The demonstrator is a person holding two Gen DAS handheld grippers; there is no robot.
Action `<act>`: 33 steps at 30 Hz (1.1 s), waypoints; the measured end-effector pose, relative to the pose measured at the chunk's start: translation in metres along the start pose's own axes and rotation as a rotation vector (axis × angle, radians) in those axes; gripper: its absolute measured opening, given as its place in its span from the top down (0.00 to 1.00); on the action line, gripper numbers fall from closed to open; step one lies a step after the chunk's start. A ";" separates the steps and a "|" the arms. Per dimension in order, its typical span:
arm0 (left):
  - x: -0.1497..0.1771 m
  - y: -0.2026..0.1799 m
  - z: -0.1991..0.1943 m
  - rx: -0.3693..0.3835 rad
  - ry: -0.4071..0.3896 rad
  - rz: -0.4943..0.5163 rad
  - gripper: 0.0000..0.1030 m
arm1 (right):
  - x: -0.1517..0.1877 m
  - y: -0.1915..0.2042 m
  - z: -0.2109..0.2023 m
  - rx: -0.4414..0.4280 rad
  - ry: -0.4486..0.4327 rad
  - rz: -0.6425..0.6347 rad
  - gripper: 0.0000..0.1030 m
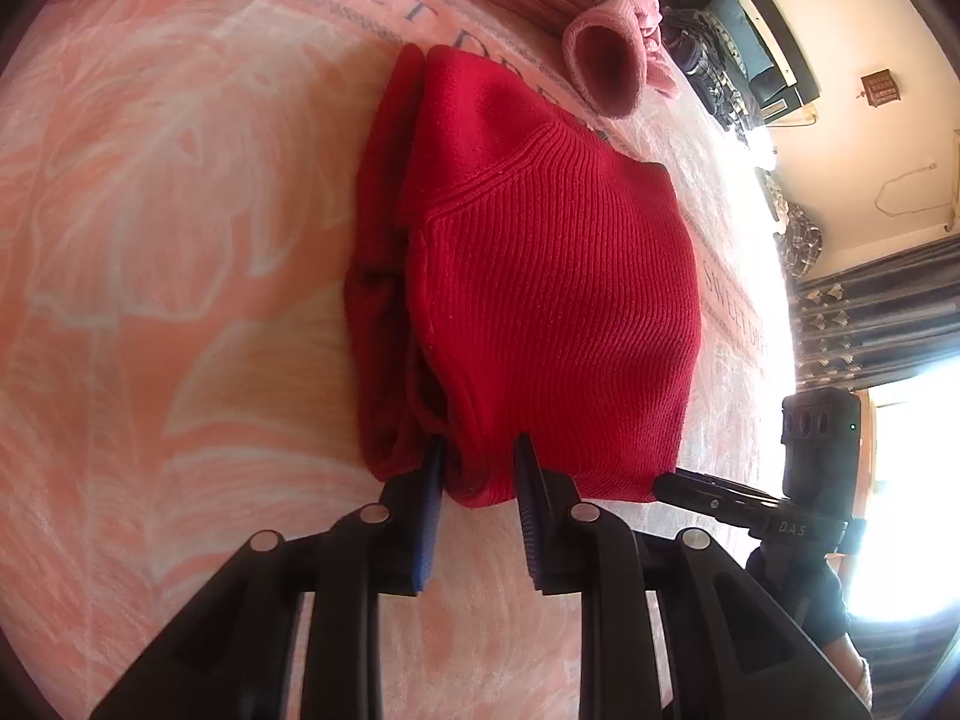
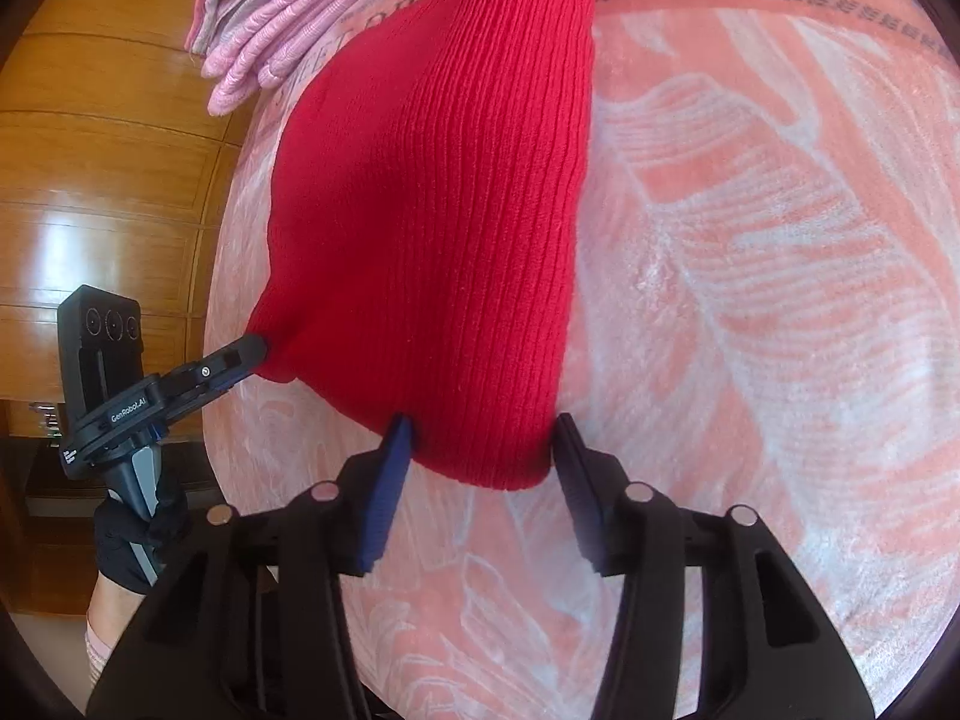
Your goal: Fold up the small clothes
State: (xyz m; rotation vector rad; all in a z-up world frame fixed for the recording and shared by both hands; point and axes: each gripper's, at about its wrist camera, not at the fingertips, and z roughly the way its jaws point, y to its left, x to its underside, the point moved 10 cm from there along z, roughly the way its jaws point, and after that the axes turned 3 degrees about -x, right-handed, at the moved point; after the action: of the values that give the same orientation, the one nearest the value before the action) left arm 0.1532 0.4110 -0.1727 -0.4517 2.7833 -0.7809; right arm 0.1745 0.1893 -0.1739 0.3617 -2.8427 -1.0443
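Observation:
A red knitted garment (image 1: 540, 276) lies folded on the pink patterned bedspread (image 1: 150, 240). In the left wrist view my left gripper (image 1: 477, 450) holds the garment's bunched near edge between its pads. The right wrist view shows the same left gripper (image 2: 255, 354) pinching a corner of the red garment (image 2: 432, 210), which is drawn to a point there. My right gripper (image 2: 483, 432) is open, its fingers wide on either side of the other near corner. From the left wrist view, the right gripper (image 1: 663, 483) touches that corner.
A stack of folded pink and striped clothes (image 2: 270, 18) lies at the far edge of the bedspread (image 2: 750, 240), with a rolled pink garment (image 1: 606, 66) beside it. Wooden panelling (image 2: 90, 150) stands at one side and dark curtains (image 1: 870, 312) by a bright window at the other.

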 end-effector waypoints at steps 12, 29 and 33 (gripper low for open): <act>0.011 0.010 0.025 -0.071 0.040 0.062 0.74 | 0.015 -0.024 -0.020 0.202 0.044 -0.043 0.87; -0.058 0.016 -0.031 -0.027 -0.118 -0.075 0.46 | -0.048 -0.017 -0.088 0.028 -0.158 0.040 0.70; -0.078 0.019 -0.012 -0.081 -0.106 -0.053 0.46 | -0.056 -0.026 -0.086 0.011 -0.167 0.076 0.70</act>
State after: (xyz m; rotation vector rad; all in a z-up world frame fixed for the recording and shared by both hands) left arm 0.2176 0.4590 -0.1634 -0.5665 2.7213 -0.6376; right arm 0.2482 0.1302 -0.1251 0.1731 -2.9829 -1.0929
